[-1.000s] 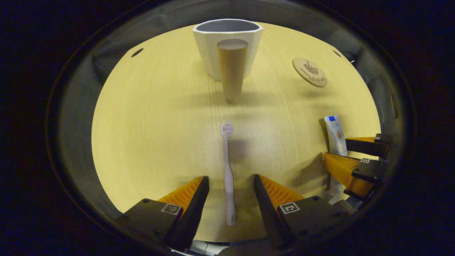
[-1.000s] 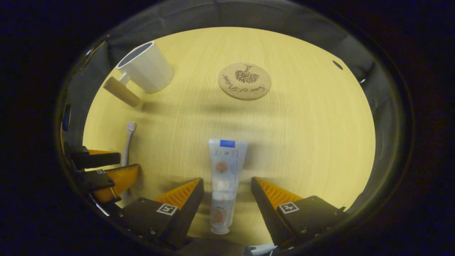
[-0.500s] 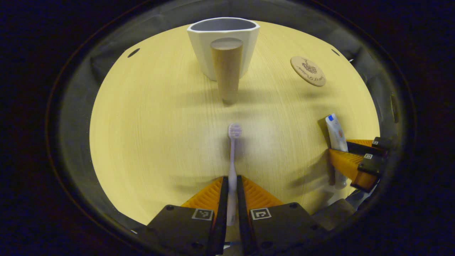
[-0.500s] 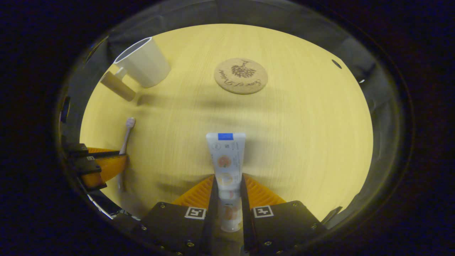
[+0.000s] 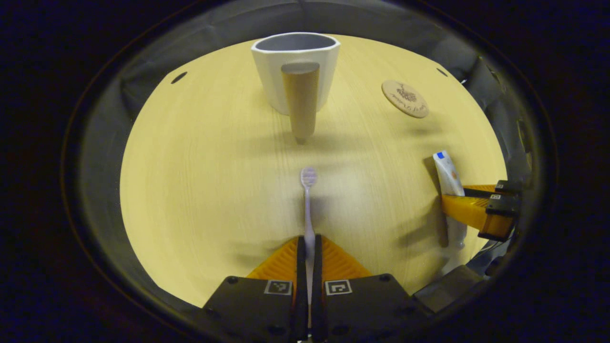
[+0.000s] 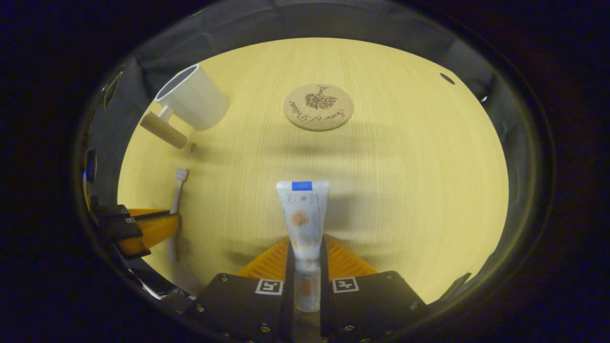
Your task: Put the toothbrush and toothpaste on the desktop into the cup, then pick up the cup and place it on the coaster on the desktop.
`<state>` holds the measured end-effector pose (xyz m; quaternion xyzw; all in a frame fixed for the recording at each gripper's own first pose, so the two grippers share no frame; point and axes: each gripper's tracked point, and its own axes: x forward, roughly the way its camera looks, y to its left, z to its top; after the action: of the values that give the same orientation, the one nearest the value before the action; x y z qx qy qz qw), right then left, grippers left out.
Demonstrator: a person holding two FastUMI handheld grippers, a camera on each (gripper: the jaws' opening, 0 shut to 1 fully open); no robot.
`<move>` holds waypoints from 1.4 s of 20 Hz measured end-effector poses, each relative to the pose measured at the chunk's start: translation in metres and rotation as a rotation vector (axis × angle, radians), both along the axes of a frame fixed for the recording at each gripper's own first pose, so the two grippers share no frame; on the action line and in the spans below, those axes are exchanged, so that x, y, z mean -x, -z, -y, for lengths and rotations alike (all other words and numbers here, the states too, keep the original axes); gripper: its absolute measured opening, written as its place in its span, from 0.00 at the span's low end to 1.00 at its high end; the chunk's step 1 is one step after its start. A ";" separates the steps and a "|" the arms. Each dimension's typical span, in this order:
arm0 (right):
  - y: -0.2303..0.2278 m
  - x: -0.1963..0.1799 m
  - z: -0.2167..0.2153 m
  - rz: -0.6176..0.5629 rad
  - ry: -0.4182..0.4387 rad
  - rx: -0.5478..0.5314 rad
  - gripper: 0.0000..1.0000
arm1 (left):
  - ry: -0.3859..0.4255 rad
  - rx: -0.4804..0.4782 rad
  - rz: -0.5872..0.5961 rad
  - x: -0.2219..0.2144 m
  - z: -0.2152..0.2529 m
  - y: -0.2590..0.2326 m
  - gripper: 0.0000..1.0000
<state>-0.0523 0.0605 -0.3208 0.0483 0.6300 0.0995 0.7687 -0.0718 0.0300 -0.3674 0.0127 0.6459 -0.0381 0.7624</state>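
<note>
My left gripper (image 5: 309,240) is shut on the pale lilac toothbrush (image 5: 308,200), whose bristle head points toward the white cup (image 5: 295,71) with its wooden handle (image 5: 300,100). My right gripper (image 6: 305,247) is shut on the white toothpaste tube (image 6: 303,214), blue-marked end forward. The round cork coaster (image 6: 318,106) lies ahead of the tube. In the left gripper view the right gripper (image 5: 469,209) shows at the right edge with the toothpaste tube (image 5: 445,171). In the right gripper view the left gripper (image 6: 147,227) holds the toothbrush (image 6: 177,190) at the left, with the cup (image 6: 193,97) beyond.
The round pale wooden desktop (image 5: 200,181) has small dark holes (image 5: 178,77) near its far rim. Grey cloth surrounds the table edge. The coaster (image 5: 405,98) sits to the right of the cup in the left gripper view.
Both grippers closed from wide open: the left onto the toothbrush, the right onto the toothpaste tube. Both items now appear raised slightly off the desktop.
</note>
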 end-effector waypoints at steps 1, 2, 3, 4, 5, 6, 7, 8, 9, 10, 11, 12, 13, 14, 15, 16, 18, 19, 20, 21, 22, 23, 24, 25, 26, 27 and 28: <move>-0.001 -0.001 0.000 0.013 0.013 -0.015 0.23 | -0.008 0.010 0.016 -0.001 0.000 0.000 0.16; -0.003 -0.001 -0.001 0.025 0.020 -0.036 0.23 | -0.020 0.016 0.033 -0.001 -0.002 0.000 0.16; -0.006 -0.002 -0.001 0.038 0.031 -0.051 0.23 | -0.031 0.022 0.052 -0.002 -0.002 -0.002 0.11; -0.008 -0.002 -0.002 0.053 0.037 -0.063 0.23 | -0.044 0.026 0.081 -0.004 -0.003 -0.005 0.11; -0.012 -0.003 -0.001 0.071 0.046 -0.070 0.23 | -0.053 0.027 0.108 -0.006 -0.005 -0.010 0.11; -0.016 -0.004 0.000 0.089 0.049 -0.076 0.23 | -0.054 0.023 0.145 -0.009 -0.006 -0.016 0.11; -0.019 -0.005 0.001 0.109 0.055 -0.079 0.23 | -0.054 0.020 0.178 -0.012 -0.008 -0.023 0.16; -0.023 -0.007 0.000 0.126 0.055 -0.086 0.22 | -0.057 0.021 0.217 -0.016 -0.007 -0.032 0.11; -0.028 -0.008 -0.001 0.149 0.061 -0.093 0.22 | -0.057 0.027 0.245 -0.019 -0.005 -0.038 0.11; -0.034 -0.008 -0.001 0.169 0.060 -0.099 0.22 | -0.061 0.030 0.270 -0.020 -0.005 -0.046 0.11; -0.040 -0.009 -0.001 0.195 0.061 -0.102 0.22 | -0.064 0.038 0.299 -0.024 -0.004 -0.053 0.11; -0.046 -0.011 -0.001 0.223 0.060 -0.101 0.22 | -0.070 0.041 0.327 -0.024 -0.004 -0.063 0.11; -0.051 -0.013 -0.002 0.255 0.058 -0.103 0.22 | -0.076 0.046 0.360 -0.026 -0.004 -0.072 0.11; -0.057 -0.015 -0.004 0.286 0.055 -0.107 0.22 | -0.081 0.046 0.383 -0.027 -0.006 -0.077 0.11; -0.064 -0.018 -0.006 0.318 0.055 -0.115 0.22 | -0.090 0.049 0.411 -0.029 -0.008 -0.084 0.11; -0.071 -0.019 -0.008 0.343 0.052 -0.125 0.22 | -0.097 0.054 0.434 -0.030 -0.008 -0.090 0.11; -0.083 -0.023 -0.011 0.388 0.057 -0.145 0.22 | -0.116 0.057 0.481 -0.034 -0.012 -0.104 0.11; -0.090 -0.026 -0.013 0.413 0.057 -0.158 0.22 | -0.123 0.058 0.506 -0.036 -0.016 -0.111 0.11; -0.095 -0.028 -0.016 0.435 0.052 -0.171 0.22 | -0.127 0.055 0.536 -0.040 -0.020 -0.116 0.11; -0.101 -0.031 -0.019 0.456 0.044 -0.184 0.22 | -0.131 0.049 0.567 -0.045 -0.024 -0.122 0.11; -0.107 -0.036 -0.020 0.483 0.042 -0.195 0.22 | -0.132 0.052 0.600 -0.052 -0.024 -0.131 0.11; -0.115 -0.038 -0.022 0.509 0.038 -0.204 0.22 | -0.137 0.053 0.642 -0.060 -0.026 -0.140 0.11; -0.123 -0.042 -0.024 0.534 0.038 -0.212 0.22 | -0.141 0.056 0.678 -0.068 -0.027 -0.147 0.11; -0.129 -0.047 -0.026 0.557 0.041 -0.220 0.22 | -0.147 0.059 0.713 -0.076 -0.030 -0.154 0.11; -0.135 -0.052 -0.029 0.576 0.042 -0.229 0.22 | -0.154 0.065 0.745 -0.083 -0.032 -0.161 0.11; -0.141 -0.058 -0.031 0.597 0.044 -0.235 0.22 | -0.159 0.069 0.783 -0.090 -0.038 -0.169 0.11; -0.147 -0.063 -0.033 0.622 0.045 -0.240 0.22 | -0.162 0.070 0.809 -0.097 -0.042 -0.176 0.11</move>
<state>0.0111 0.0936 -0.1734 0.1199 0.3477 0.1661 0.9150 0.0254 0.0718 -0.1912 -0.0502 0.2914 0.0079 0.9553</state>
